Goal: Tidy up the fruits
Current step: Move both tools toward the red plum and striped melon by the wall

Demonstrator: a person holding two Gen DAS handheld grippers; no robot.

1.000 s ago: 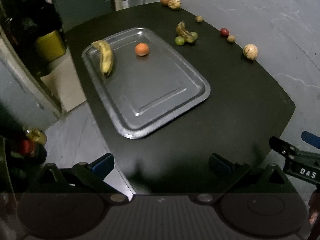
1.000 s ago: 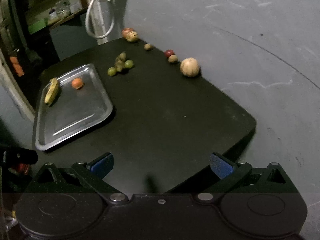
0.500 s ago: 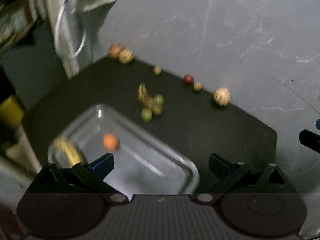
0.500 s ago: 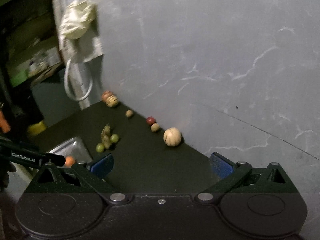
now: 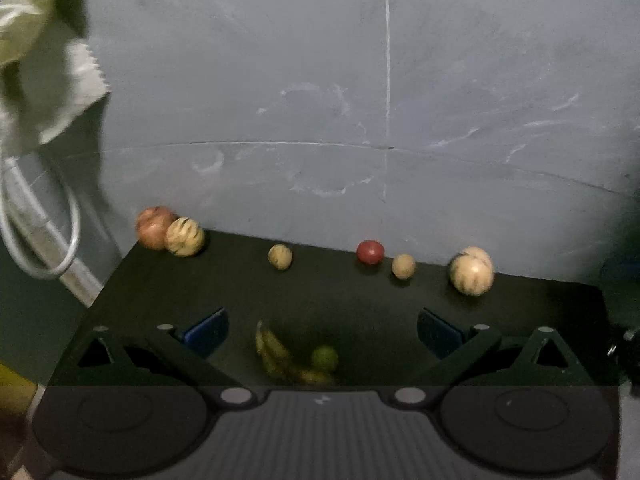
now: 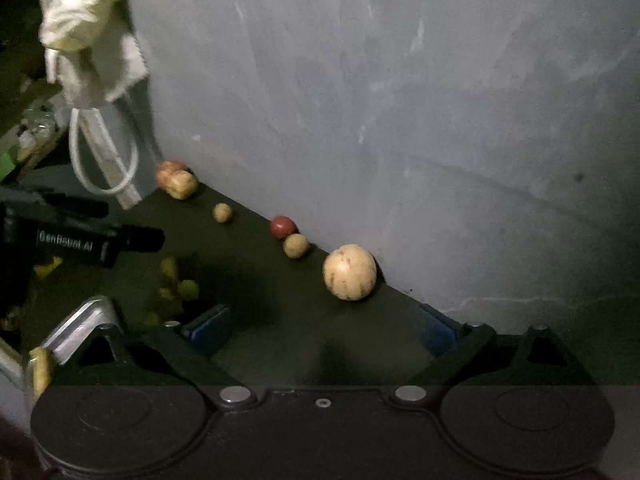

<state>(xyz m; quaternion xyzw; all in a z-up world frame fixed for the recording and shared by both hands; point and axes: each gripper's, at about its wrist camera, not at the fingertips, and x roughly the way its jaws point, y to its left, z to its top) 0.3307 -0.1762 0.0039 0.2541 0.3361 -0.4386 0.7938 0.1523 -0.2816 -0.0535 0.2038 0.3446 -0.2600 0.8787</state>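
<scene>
Closing a little, your right claw (image 6: 322,330) has jaws wide apart w/ nothing between them but bare desk (image 6: 280,280). Left claw (image 5: 322,334) is spread open too, gripping nothing; a small banana (image 5: 276,354) and a green fruit (image 5: 325,358) lie on the desk in the gap low between its pads, untouched.

Key relation: the big pale striped melon (image 6: 350,272) sits straight ahead of the right claw, a bit right of centre, near the desk's far edge by the wall. It's round, so no long axis to line up w/. In the left view the same melon is far off to the right, so the right hand looks nearer to it, imo. The banana's long axis runs from upper left to lower right, slantwise to the left claw's gap.

Farther out along the back edge: a red fruit (image 6: 282,227), a tan one (image 6: 296,245) touching it, another tan one (image 6: 222,213), then a reddish apple (image 5: 154,227) against a striped fruit (image 5: 185,237) at the corner. The metal tray (image 6: 80,326) peeks in at lower left of the right view.

Desk is matte black; grey scuffed wall (image 6: 400,100) behind, cloth and cable hanging at left. Dim light.
</scene>
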